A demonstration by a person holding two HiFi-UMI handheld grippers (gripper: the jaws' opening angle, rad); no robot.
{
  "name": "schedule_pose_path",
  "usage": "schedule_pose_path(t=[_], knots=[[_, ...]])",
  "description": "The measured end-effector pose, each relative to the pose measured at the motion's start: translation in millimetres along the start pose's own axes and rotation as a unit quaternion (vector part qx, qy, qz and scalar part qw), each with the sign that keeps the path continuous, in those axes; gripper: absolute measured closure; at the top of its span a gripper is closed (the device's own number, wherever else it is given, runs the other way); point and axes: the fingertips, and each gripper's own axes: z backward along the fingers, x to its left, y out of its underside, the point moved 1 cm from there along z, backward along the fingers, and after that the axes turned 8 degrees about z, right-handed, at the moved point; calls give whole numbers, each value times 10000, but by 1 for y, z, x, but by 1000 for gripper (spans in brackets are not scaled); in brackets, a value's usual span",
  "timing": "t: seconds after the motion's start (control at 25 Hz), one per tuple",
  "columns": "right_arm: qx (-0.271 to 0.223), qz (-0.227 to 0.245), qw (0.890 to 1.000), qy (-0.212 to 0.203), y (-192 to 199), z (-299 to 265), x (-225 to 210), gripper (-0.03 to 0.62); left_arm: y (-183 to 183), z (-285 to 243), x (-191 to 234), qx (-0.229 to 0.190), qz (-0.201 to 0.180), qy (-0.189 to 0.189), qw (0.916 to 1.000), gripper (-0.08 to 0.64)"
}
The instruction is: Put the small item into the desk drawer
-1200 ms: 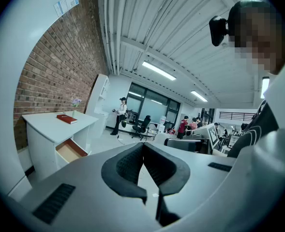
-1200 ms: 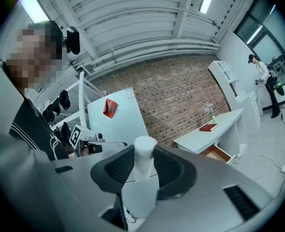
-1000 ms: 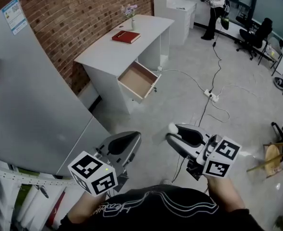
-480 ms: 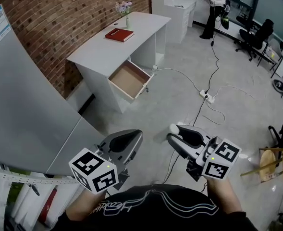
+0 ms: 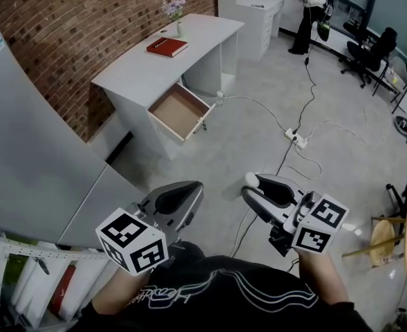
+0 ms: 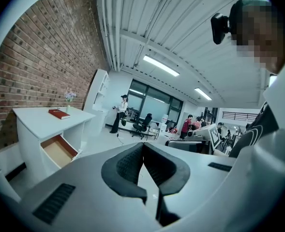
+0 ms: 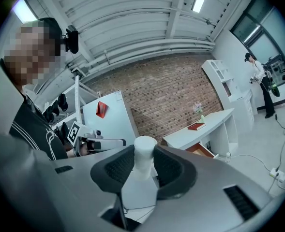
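Observation:
The small item, a white bottle-shaped piece (image 7: 142,178), stands between the pads of my right gripper (image 7: 143,166), which is shut on its neck. In the head view its white tip (image 5: 250,181) pokes out of the right gripper (image 5: 256,191). My left gripper (image 5: 186,198) (image 6: 143,148) is shut, its pads touching with nothing between them. Both grippers hang close to my body, well short of the white desk (image 5: 148,64). The desk's drawer (image 5: 179,111) (image 6: 58,150) (image 7: 201,150) is pulled open, and its inside looks bare.
On the desk lie a red book (image 5: 166,46) and a small vase of flowers (image 5: 173,10). A power strip with cables (image 5: 294,137) lies on the floor. A grey panel (image 5: 37,151) is at my left, a wooden stool (image 5: 388,235) at right, a person (image 5: 316,2) far off.
In the head view the desk and its open drawer have slid a little to the left. Both grippers keep their places and states, the right one still holding the white item.

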Motion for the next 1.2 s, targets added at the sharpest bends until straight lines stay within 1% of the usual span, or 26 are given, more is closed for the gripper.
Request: schedule_pose_path(t=[0.16,0.32,0.44,0.6,0.84,1.04,1.2], knots=[[-70,-7,10000,-47,-3,-4,-14,457,-4,-13,4,-9,-10,-1,10000,538],[-46,121,9999,41,-4,-19,-33,457,-6,-28,23,-17,27,21,10000,538],[-5,197,9998,72,-1,-31,-50,457,-8,-44,42,27,43,24,10000,538],[111,233,9996,138,2,-57,-85,457,-18,-70,81,100,107,0,9999,538],[303,9,9993,222,1,-112,-161,457,-47,-120,166,204,307,-193,9991,538],[506,-189,9984,185,-7,-188,-232,457,-80,-162,260,280,564,-367,9973,538],[812,-171,9965,76,-5,-250,-282,457,-102,-189,332,281,695,-504,9959,538]])
